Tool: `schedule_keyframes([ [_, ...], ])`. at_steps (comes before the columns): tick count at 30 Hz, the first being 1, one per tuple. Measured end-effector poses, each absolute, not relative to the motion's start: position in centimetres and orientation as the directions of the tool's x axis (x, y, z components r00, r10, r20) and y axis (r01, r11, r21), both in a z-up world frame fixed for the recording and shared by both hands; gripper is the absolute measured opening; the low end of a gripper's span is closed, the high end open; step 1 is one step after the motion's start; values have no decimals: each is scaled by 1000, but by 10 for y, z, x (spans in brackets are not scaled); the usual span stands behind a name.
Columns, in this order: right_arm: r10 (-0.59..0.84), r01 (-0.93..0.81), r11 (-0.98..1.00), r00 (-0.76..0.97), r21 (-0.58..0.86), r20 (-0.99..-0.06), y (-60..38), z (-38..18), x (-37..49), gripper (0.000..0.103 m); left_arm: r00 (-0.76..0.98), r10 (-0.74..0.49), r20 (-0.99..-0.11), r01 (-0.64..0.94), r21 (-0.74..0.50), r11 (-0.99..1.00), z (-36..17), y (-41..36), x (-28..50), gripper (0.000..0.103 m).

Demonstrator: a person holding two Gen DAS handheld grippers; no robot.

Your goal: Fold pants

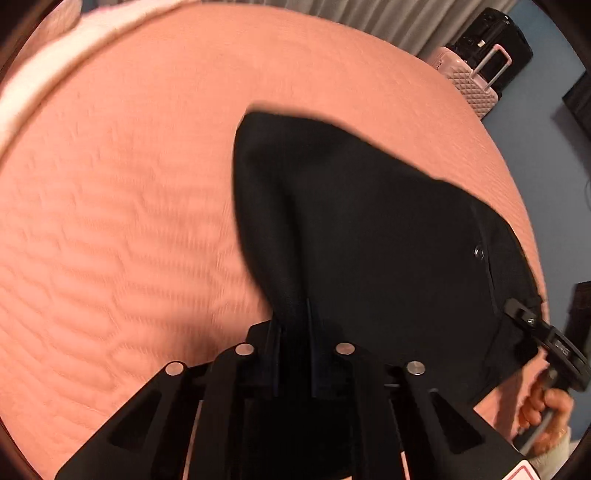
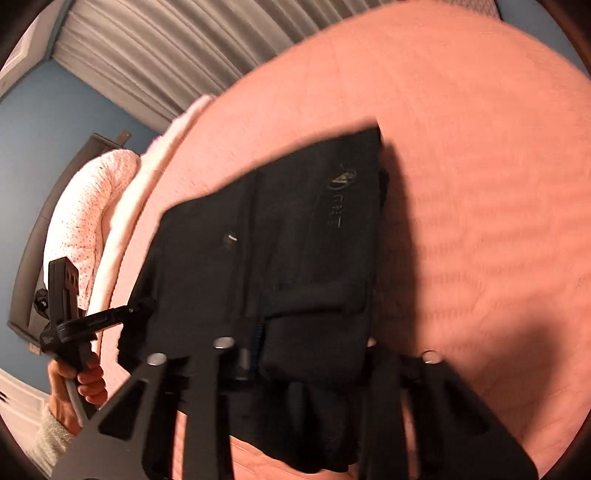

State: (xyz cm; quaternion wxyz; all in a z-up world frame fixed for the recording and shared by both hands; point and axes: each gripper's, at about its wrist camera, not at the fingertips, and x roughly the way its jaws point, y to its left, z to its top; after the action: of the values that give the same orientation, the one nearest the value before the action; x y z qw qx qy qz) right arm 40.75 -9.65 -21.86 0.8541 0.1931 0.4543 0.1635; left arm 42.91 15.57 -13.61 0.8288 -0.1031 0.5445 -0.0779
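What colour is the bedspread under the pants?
Salmon pink quilted bedspread, clearest in the left wrist view.

The black pants (image 2: 295,240) carry a small round emblem with faint letters beside it, too blurred to read for certain.

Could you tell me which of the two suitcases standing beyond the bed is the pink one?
The pink suitcase is the quilted one with the raised handle, standing nearest the bed; the black suitcase stands behind it, toward the curtain.
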Motion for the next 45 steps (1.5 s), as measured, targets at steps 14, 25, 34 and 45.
schedule_keyframes([
  [14, 225, -42, 961, 697, 274, -681, -98, -170, 381, 48, 486, -58, -872, -115, -130, 985, -112, 185, 419, 80],
  [25, 323, -211, 945, 464, 252, -825, 34, -234, 525, 26, 395, -42, -918, 56, -21, 998, -164, 78, 521, 98],
  [34, 265, -140, 964, 533, 225, -804, -56, -241, 438, 4, 439, -54, -897, 24, -48, 999, -157, 137, 472, 94],
  [45, 227, 69, 945, 570, 321, -790, -84, -254, 327, 24, 394, -52, -918, -64, -83, 994, -172, 177, 370, 96],
])
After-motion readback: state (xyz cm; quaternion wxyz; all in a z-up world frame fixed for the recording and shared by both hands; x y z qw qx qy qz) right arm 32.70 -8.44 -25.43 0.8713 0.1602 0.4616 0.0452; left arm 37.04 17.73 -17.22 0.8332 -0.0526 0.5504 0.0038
